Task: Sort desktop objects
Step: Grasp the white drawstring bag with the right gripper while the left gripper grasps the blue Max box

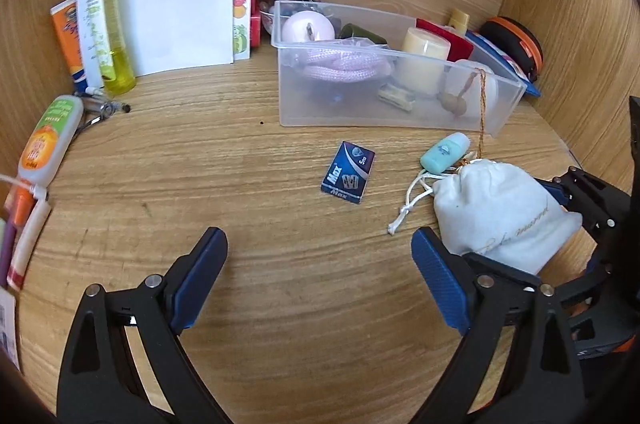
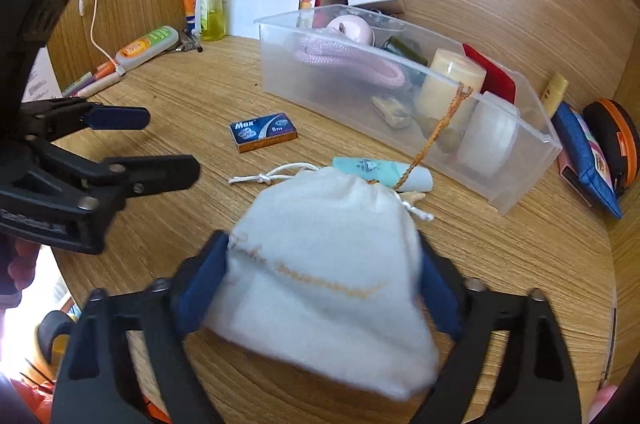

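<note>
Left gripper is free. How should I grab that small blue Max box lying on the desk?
The blue Max box lies flat and apart from other items. Bring the open left gripper down from above and close across its short width; the low flat faces give little else to pinch.

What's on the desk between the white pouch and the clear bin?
A small mint-green bottle lies on its side between the white pouch and the clear bin, clearest in the right wrist view.

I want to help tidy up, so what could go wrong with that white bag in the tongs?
The orange cord runs from the clear bin down to the white pouch that the right tongs squeeze; lifting might tug the bin's contents. The soft pouch could slip out. The mint tube touching it may roll.
</note>
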Available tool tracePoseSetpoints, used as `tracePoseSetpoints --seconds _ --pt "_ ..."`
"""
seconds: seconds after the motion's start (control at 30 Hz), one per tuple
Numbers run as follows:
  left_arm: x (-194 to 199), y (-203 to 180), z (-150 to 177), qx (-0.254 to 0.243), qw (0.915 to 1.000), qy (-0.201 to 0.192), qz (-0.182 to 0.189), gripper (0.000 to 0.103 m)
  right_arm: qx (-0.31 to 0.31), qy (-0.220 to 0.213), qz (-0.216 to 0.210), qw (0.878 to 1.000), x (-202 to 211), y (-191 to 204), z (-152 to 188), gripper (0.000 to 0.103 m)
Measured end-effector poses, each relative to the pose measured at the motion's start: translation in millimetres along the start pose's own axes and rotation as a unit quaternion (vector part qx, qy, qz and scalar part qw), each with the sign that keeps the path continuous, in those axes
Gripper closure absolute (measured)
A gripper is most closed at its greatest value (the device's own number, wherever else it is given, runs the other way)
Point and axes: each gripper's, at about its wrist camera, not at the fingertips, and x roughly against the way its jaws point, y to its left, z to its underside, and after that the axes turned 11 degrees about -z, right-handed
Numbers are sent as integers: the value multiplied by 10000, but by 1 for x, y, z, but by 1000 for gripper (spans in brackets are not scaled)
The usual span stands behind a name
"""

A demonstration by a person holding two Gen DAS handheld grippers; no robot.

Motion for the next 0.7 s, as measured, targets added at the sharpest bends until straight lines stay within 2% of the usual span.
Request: tracePoseSetpoints --seconds 0.23,0.4,0.53,0.7 --pt "-18 -6 -22 -434 9988 105 -204 9 -141 -41 -109 9998 4 -6 -1 26" --pt "-33 -17 -30 -686 9971 314 -107 33 -267 -129 -150 9994 12 -13 -4 27" --pt "-39 -25 -33 -831 9961 282 -121 40 -357 -273 -161 9989 23 -18 -7 27" --pt "-40 -32 -37 -931 9954 218 -81 60 -422 -495 -142 9978 37 -25 -13 27"
